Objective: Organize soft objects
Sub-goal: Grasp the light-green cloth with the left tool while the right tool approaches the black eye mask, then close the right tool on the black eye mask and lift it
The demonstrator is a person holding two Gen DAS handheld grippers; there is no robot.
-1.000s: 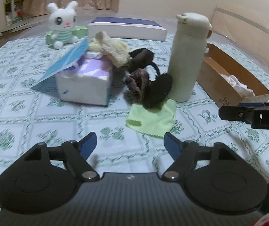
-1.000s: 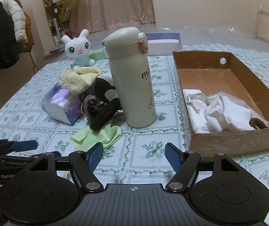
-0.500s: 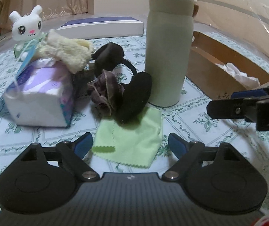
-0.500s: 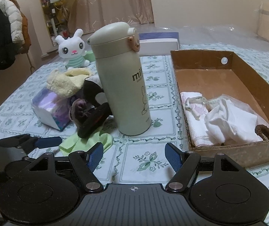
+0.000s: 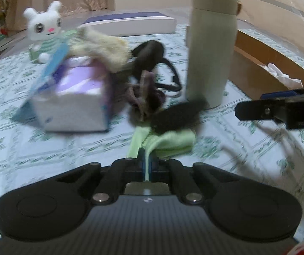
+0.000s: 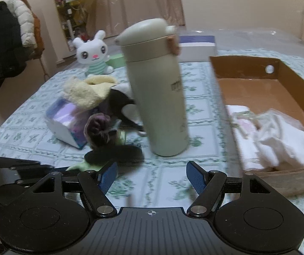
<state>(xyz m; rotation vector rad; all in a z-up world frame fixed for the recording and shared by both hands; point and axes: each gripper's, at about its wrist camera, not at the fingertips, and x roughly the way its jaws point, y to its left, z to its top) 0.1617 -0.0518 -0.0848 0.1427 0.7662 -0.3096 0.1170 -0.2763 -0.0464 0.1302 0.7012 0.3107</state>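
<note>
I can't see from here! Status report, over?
Left gripper shut on green cloth. Right gripper open, empty. Black earmuff lies on cloth.

One plush rabbit (image 6: 93,56), one cream bottle (image 6: 158,87), one cardboard box (image 6: 279,97) at frame right, one tissue pack (image 5: 75,99), one green cloth (image 5: 169,142), one yellow glove (image 6: 86,91) — and two grippers.

A cream flask (image 6: 158,89) stands upright on the floral tablecloth (image 6: 169,182); coats (image 6: 1,42) hang behind.

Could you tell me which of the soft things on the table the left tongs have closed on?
The light green cloth: its edge is pinched in the left tongs.
</note>
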